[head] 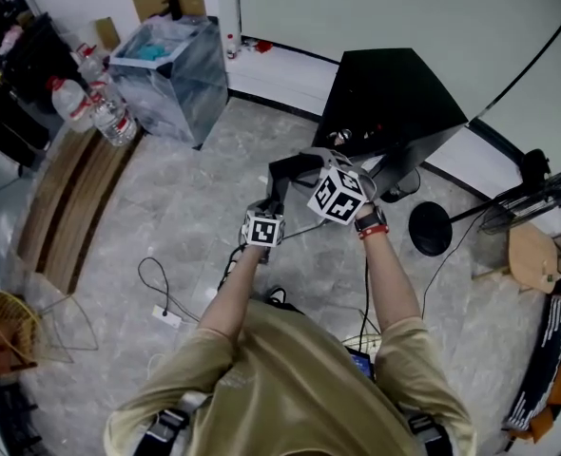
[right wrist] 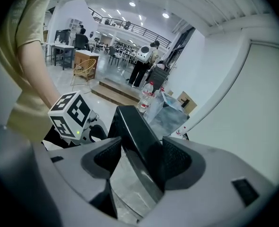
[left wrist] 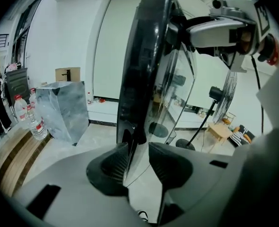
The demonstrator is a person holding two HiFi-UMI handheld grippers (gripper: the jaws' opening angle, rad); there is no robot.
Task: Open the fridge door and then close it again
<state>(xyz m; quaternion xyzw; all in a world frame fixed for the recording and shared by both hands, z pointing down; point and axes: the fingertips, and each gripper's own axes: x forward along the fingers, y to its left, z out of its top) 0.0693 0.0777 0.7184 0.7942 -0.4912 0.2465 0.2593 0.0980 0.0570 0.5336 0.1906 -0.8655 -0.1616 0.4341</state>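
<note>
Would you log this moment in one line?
fridge door: open | left gripper: gripping door edge | right gripper: open, straddling door edge

Fridge door (left wrist: 144, 65): glossy black frame, clear glass pane.
My left gripper (left wrist: 138, 161): pale grey body, black ribbed pads.
My marker cubes (head: 340, 195): white with black square patterns.
Floor (head: 195, 207): grey, marbled.
My shirt (head: 290, 378): khaki.
My wristband (head: 373, 231): red.

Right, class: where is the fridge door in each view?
Head view: door, just above centre.
Left gripper view: tall, mid-picture, between the jaws.
Right gripper view: low centre, between the jaws.
Shared landmark: water bottles.
</note>
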